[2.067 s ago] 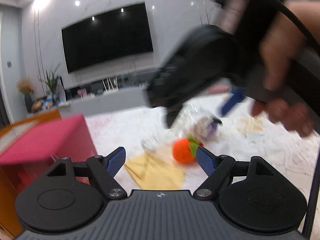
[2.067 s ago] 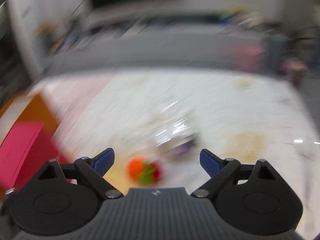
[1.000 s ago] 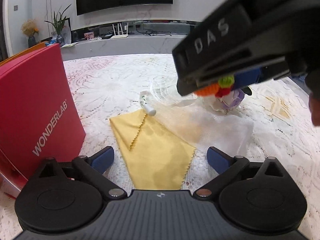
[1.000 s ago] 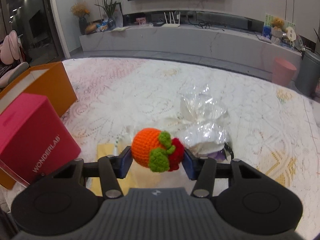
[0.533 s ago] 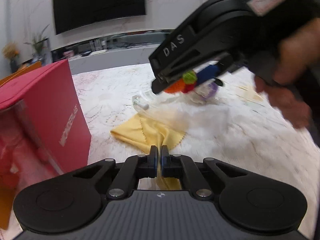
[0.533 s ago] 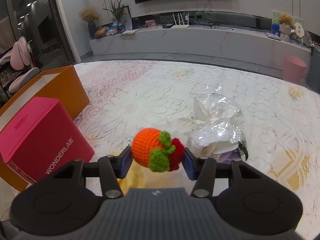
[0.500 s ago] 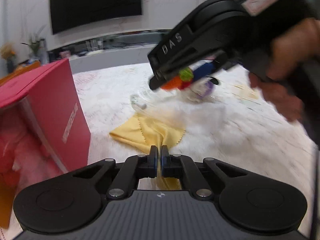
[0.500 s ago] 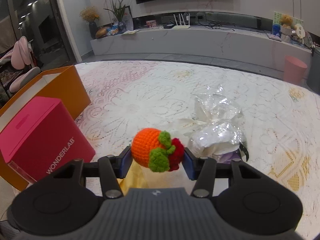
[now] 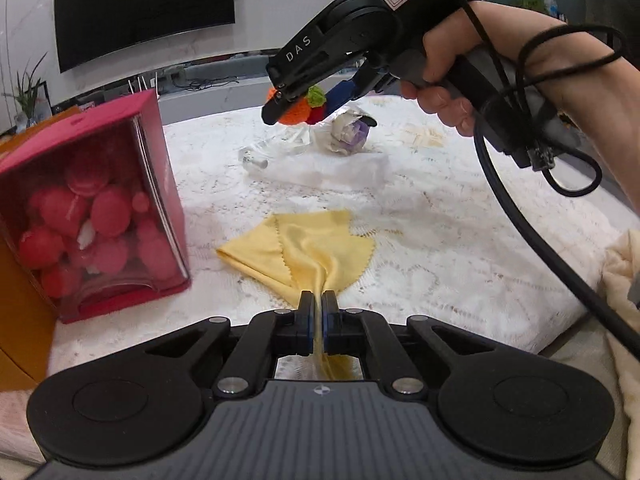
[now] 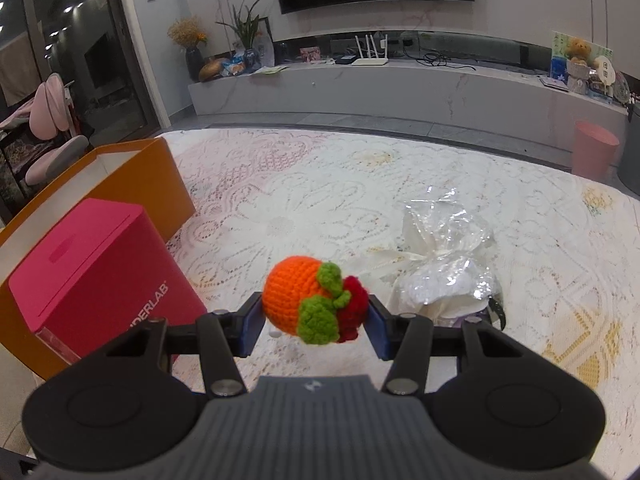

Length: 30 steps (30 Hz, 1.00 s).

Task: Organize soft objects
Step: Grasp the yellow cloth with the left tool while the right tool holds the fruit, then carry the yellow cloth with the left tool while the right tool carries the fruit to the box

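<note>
White lace cover [image 9: 440, 272] | yellow cloth [image 9: 308, 244] creased, zigzag-edged, pinched

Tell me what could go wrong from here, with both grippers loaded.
1. The left gripper pinches only the near edge of the yellow cloth; most of it trails on the lace cover, so it may slip free or drag.
2. The right gripper holds the round crochet toy by its sides; it could squirt out.
3. The red box stands close to the cloth and could be bumped.

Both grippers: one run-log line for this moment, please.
left gripper: shut on yellow cloth | right gripper: shut on crochet toy, held above table
</note>
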Motion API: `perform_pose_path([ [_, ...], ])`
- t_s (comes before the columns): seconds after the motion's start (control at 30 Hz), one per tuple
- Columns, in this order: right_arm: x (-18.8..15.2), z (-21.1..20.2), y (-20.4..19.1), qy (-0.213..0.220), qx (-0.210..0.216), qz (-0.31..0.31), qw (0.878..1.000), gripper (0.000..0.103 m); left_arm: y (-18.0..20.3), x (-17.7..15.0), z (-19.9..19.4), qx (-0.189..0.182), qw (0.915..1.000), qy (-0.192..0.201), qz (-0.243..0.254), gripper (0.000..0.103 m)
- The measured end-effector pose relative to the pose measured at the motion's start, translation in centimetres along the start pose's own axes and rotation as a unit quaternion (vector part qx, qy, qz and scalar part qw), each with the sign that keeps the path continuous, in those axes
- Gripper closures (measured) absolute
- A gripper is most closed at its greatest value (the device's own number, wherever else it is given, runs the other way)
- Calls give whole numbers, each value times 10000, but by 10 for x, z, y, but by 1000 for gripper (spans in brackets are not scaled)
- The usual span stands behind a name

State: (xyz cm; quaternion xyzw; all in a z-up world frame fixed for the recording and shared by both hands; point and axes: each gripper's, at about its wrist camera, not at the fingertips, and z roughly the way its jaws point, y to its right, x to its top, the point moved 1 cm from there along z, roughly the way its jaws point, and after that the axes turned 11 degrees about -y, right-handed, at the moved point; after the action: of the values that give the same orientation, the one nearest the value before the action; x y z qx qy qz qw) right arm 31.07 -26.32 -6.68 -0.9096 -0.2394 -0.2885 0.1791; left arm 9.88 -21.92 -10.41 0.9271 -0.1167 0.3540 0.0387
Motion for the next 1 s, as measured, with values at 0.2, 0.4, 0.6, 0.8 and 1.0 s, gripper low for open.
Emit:
perform_pose_path([
  [0.2,2,-1,-4,53,-11,-62,10000,50,-8,5,-7,-175,9991,267,-294,99],
  [0.4,2,4,-4,19,39,-78,10000,50,-15,12,-22,-1,9985,520,-179,100],
  [0.6,3,1,-10,19,28,-154,9999,50,-23,21,-39,-79,9971,707,-278,100],
  [0.8,5,-8,-18,86,-24,-217,9997,50,-28,39,-61,-206,9945,982,-292,100],
  [1.0,5,-20,-27,117,-196,-103,9997,50,-37,54,-80,-374,9904,1315,-199,100],
])
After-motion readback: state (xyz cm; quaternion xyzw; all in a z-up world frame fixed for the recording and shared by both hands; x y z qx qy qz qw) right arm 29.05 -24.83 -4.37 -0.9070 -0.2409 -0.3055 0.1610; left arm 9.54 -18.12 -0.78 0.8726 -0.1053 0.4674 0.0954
